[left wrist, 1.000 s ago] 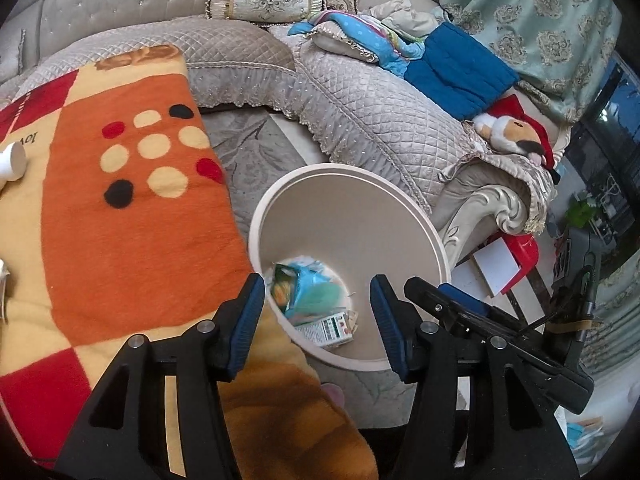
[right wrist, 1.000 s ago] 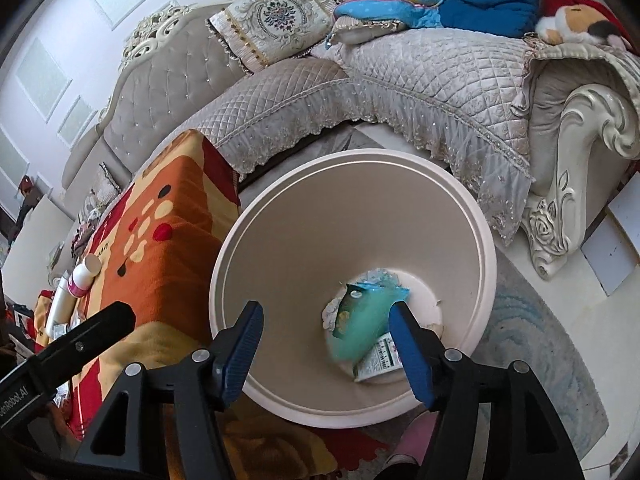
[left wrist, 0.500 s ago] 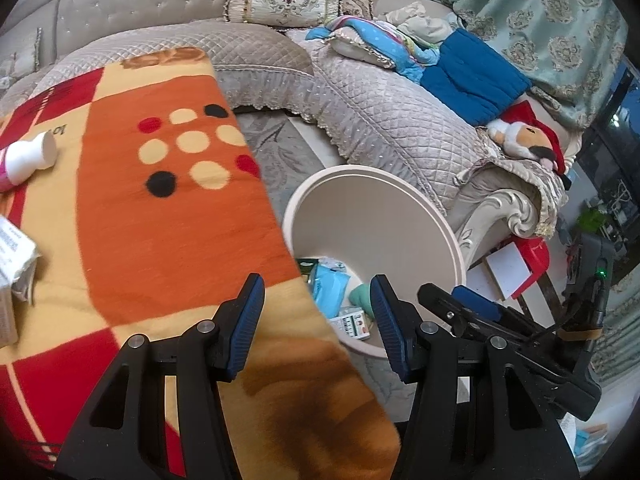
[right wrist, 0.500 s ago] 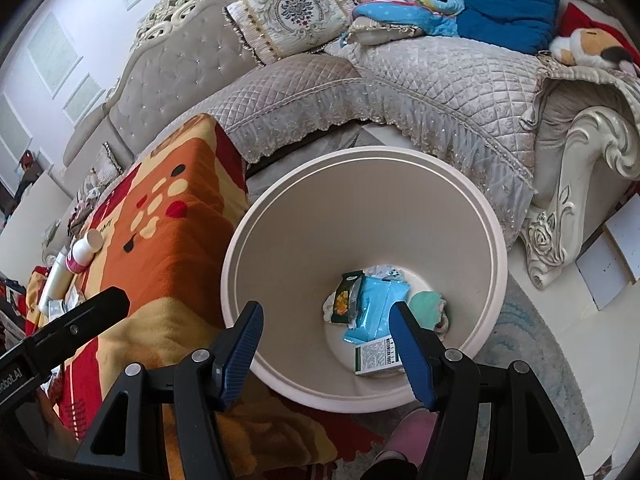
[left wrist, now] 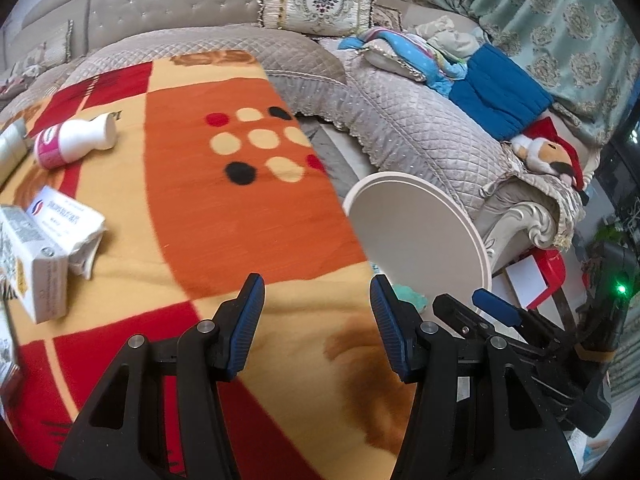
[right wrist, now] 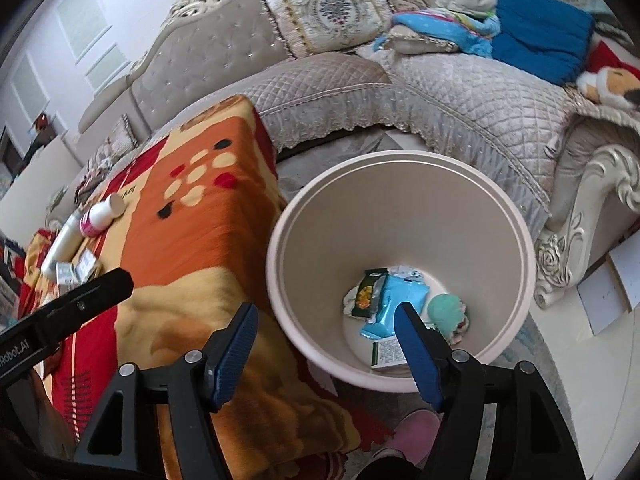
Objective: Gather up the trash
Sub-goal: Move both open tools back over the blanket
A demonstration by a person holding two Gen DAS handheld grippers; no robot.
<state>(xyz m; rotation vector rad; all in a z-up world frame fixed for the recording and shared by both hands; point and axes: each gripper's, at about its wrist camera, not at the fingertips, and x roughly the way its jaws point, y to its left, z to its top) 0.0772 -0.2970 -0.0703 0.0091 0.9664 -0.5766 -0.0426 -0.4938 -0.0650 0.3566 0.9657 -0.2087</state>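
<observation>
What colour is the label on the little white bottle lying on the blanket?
Pink, on the small white plastic bottle; clearest in the left wrist view.

Warm oranges against pale greys.

Blanket [left wrist: 224,216] in orange, red and cream blocks, dotted cream, red and black toward twelve o'clock. Cream-beige bin [right wrist: 404,216] holding a light-blue packet [right wrist: 394,304], a mint-green wad [right wrist: 446,310], a dark packet with yellow-orange print [right wrist: 366,292]. White bottle [left wrist: 74,140] banded pink at ten o'clock. Grey quilted sofa cover [left wrist: 420,140]; deep-blue cloth [left wrist: 496,96] at two o'clock. Blue-padded black fingers [left wrist: 250,322].
</observation>
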